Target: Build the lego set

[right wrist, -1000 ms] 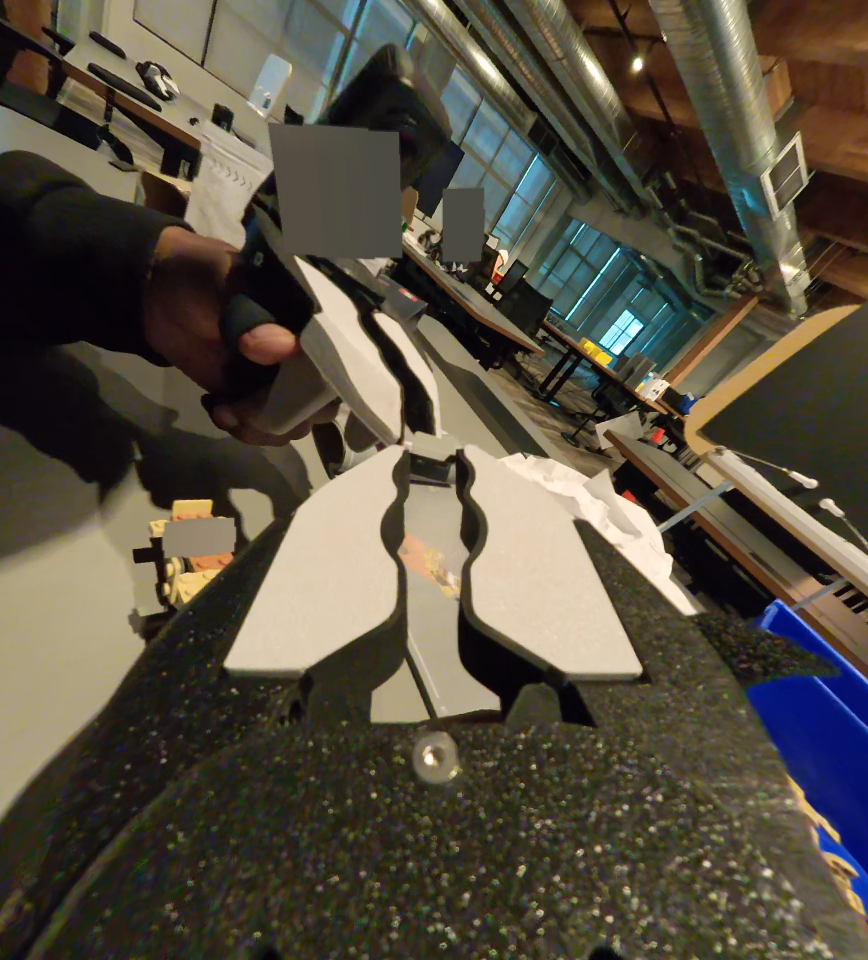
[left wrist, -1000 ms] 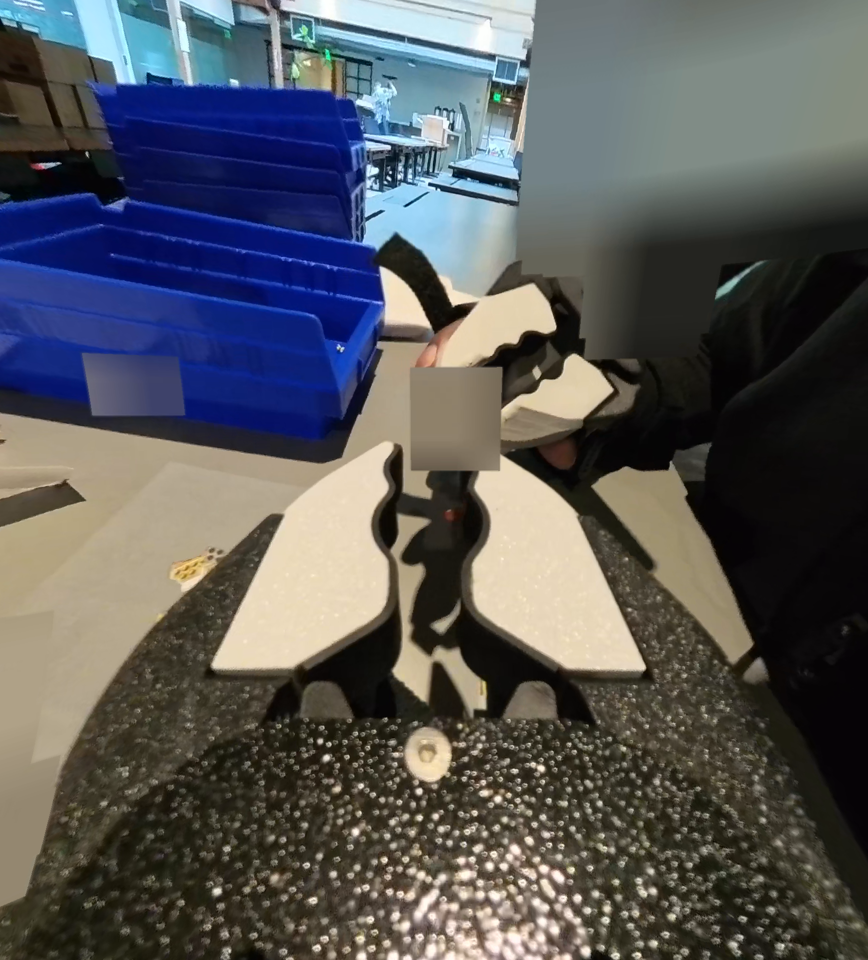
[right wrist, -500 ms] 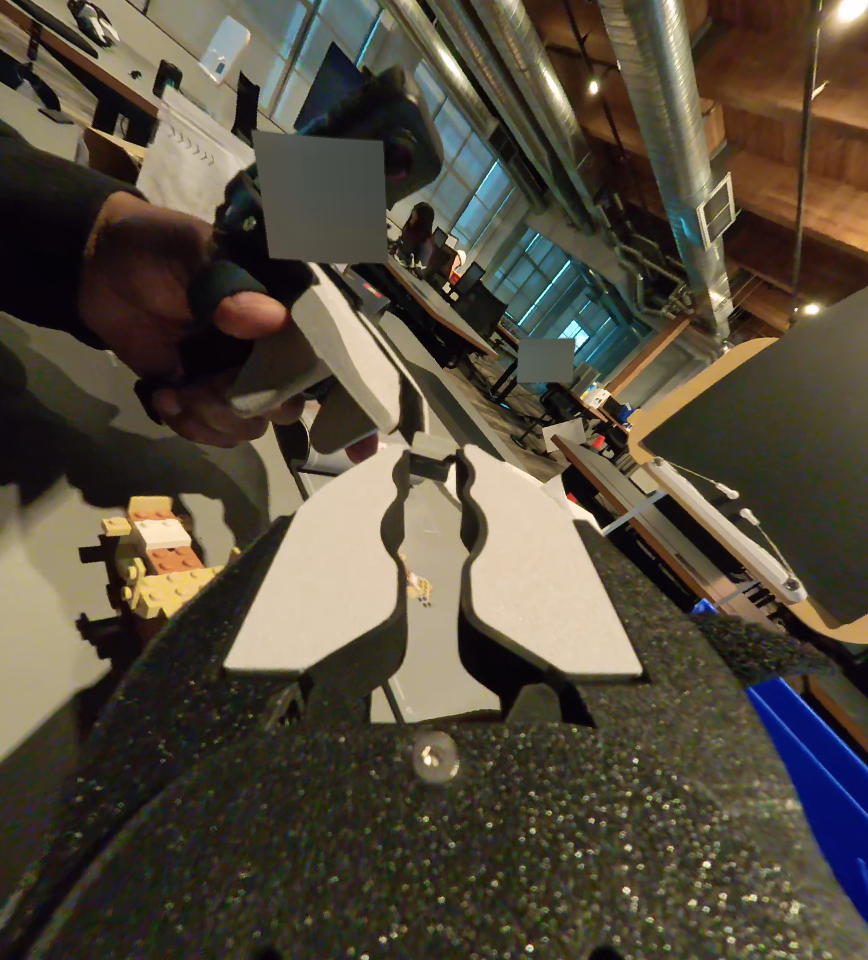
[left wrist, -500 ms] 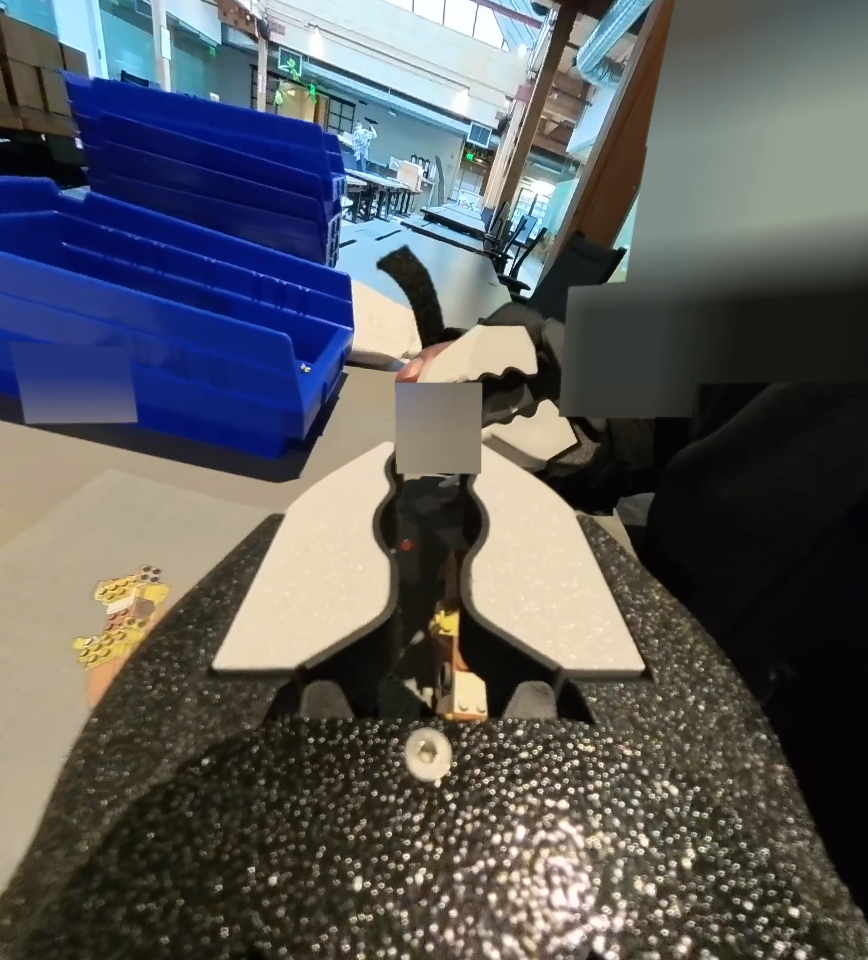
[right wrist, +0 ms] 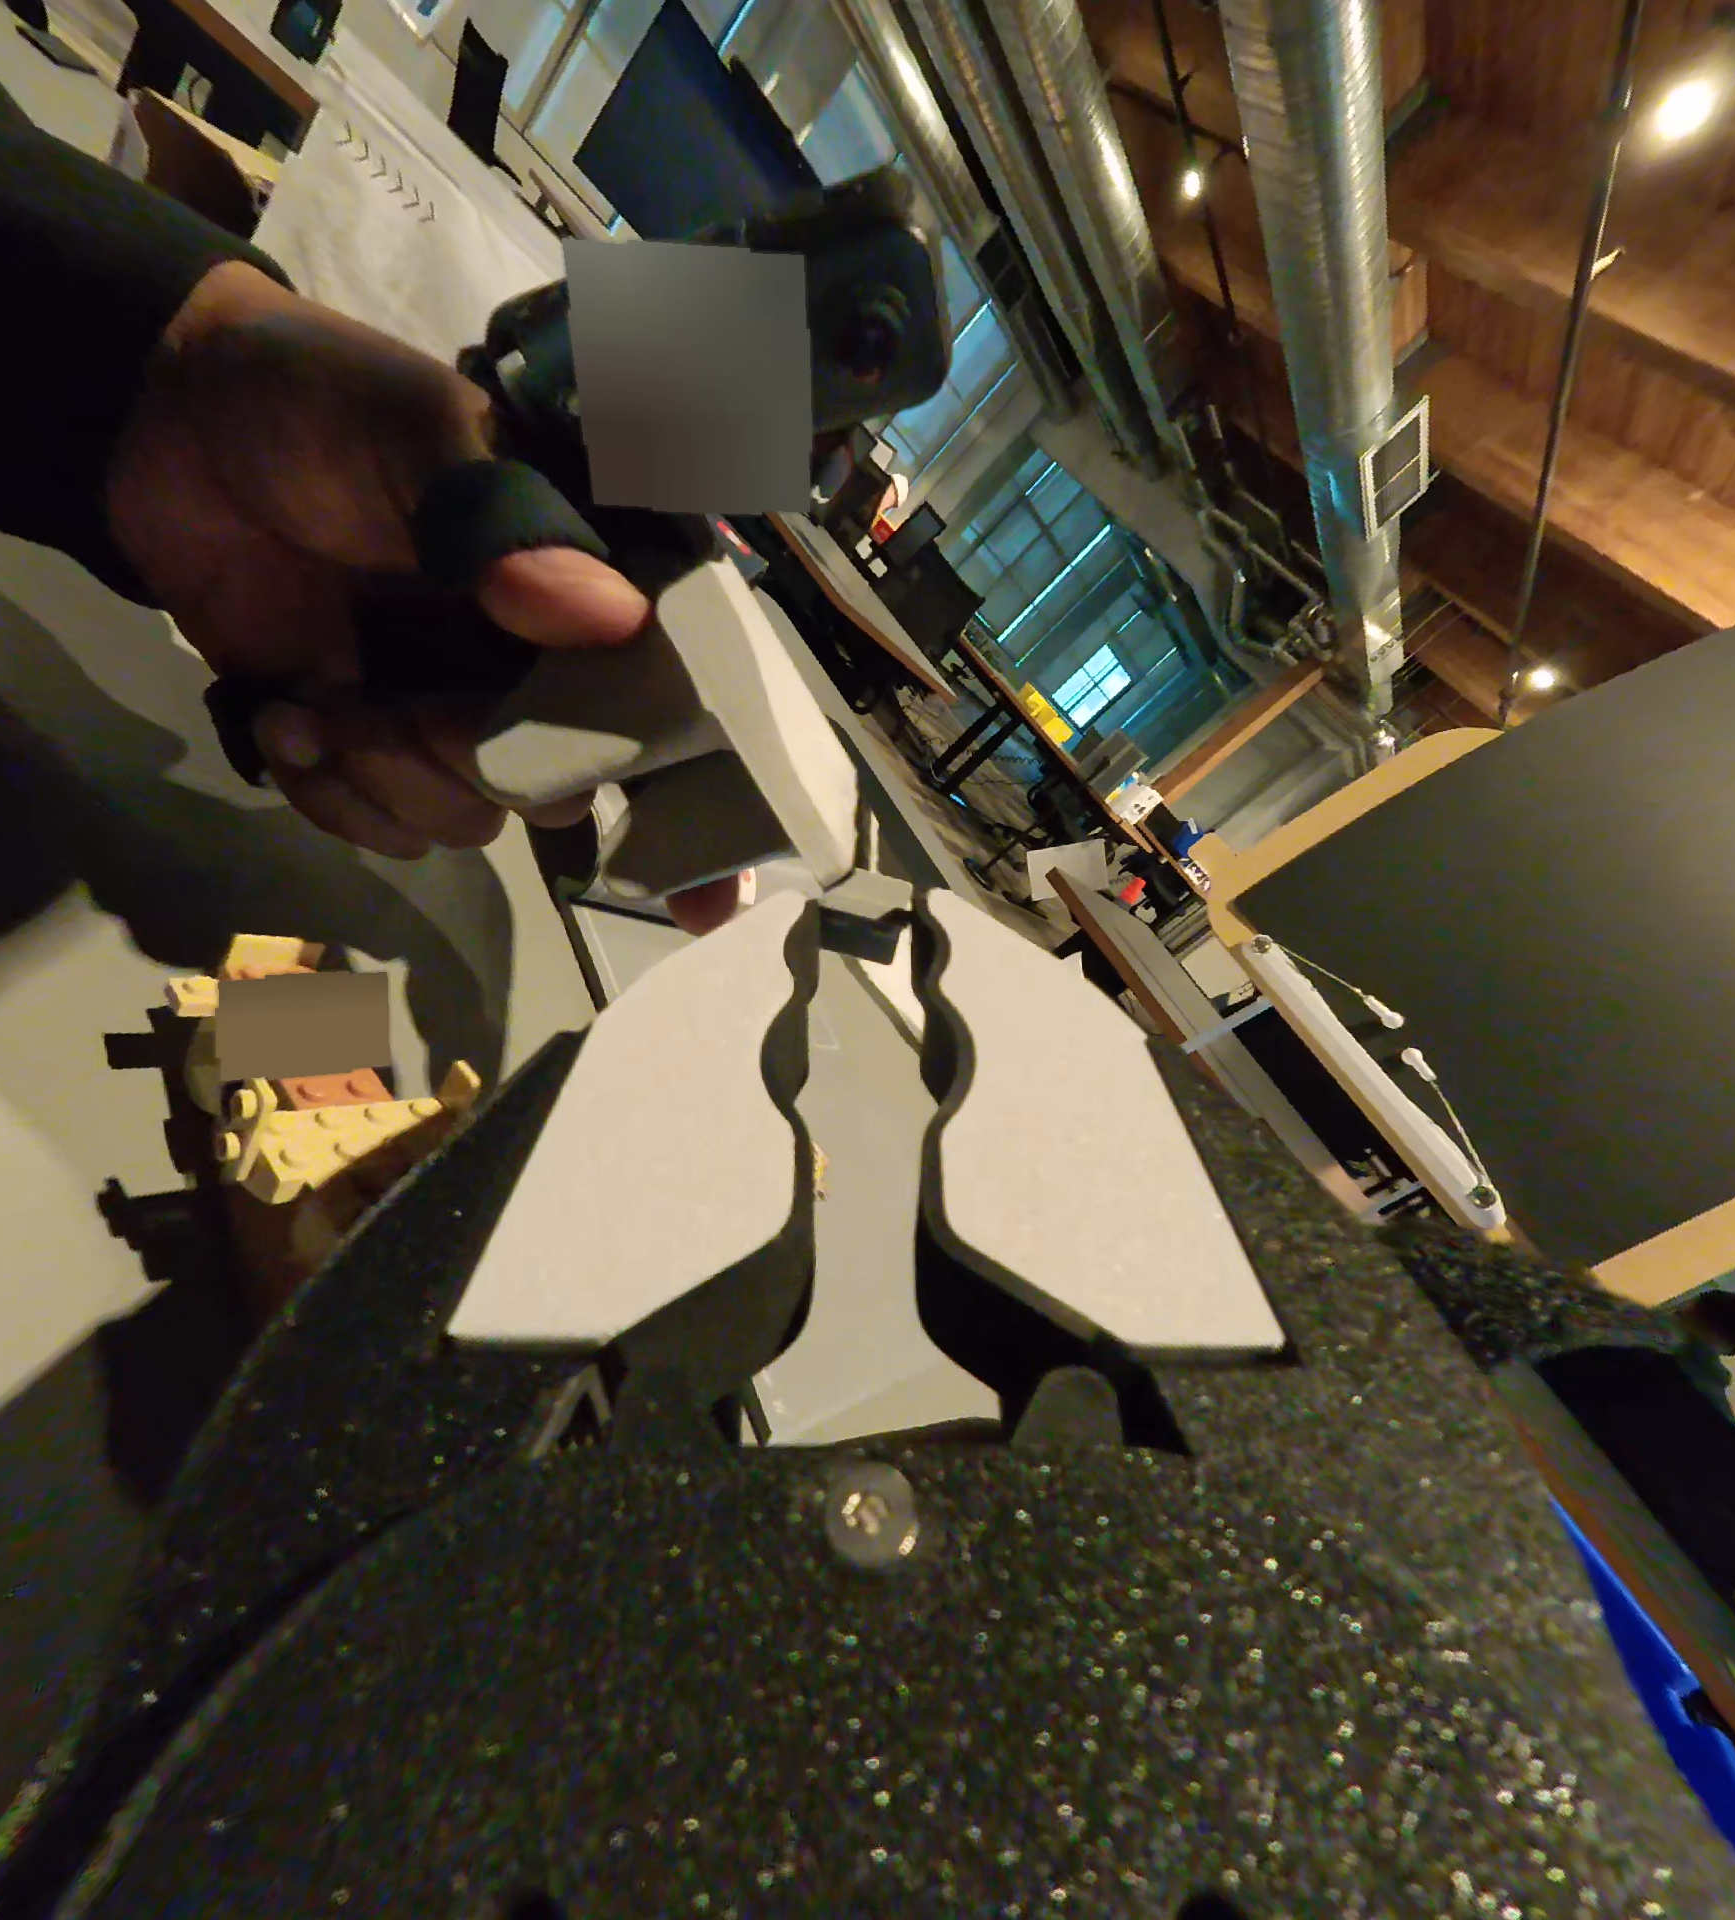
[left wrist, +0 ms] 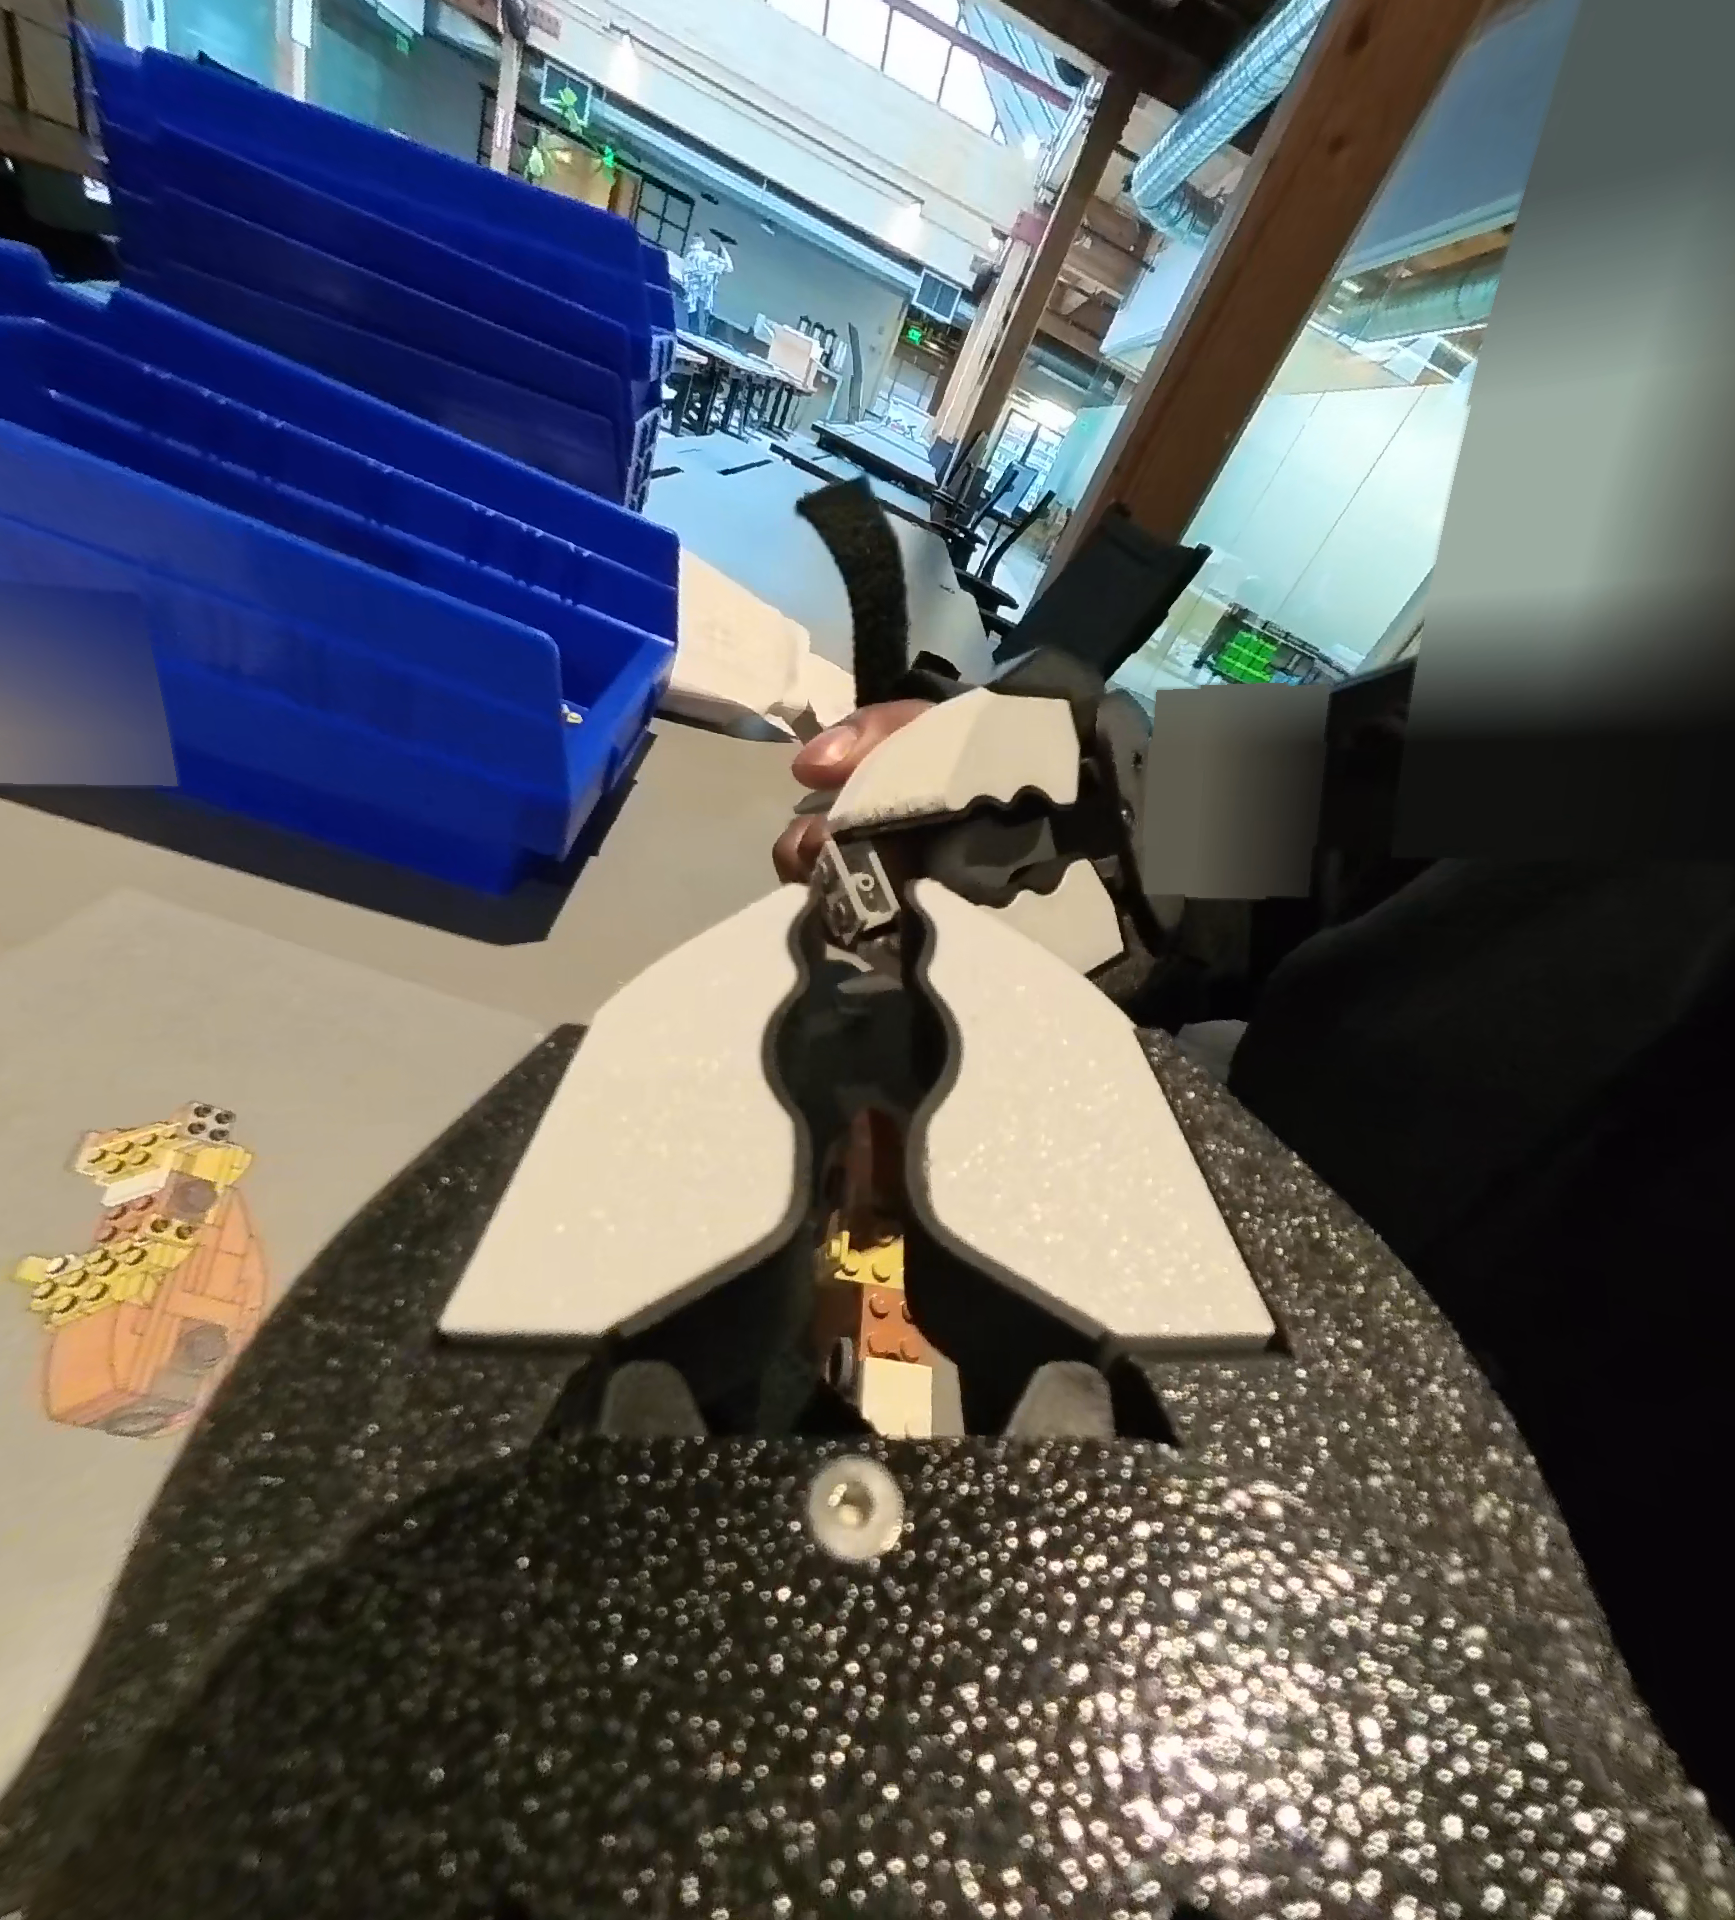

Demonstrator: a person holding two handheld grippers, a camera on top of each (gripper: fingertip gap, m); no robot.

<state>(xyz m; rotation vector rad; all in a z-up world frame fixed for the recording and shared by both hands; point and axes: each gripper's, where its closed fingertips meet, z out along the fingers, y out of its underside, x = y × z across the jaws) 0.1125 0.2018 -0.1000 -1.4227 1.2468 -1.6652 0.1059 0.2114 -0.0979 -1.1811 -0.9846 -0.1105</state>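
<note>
Nearest in the left wrist view: left gripper (left wrist: 858,925), fingers drawn close, only a narrow gap between. Low in that gap, part of the lego model (left wrist: 873,1340) (brown, yellow and tan bricks), standing on the desk (left wrist: 250,862). At the tips, a small grey brick (left wrist: 850,891), tilted; cannot tell whether clamped there or merely touching. Just beyond, meeting tip to tip, the right gripper (left wrist: 873,857), gripped by a hand (left wrist: 827,753). At lower left, lying flat, a paper sheet (left wrist: 32,1039) printed with a drawing of the model. Farther back, upper left, stacked blue bins (left wrist: 343,582).

In the right wrist view: right gripper pinched on the grey brick at its fingertips. Lego model at lower left of frame, on the desk. Above it, the left gripper, held by the other hand (right wrist: 323,582).
</note>
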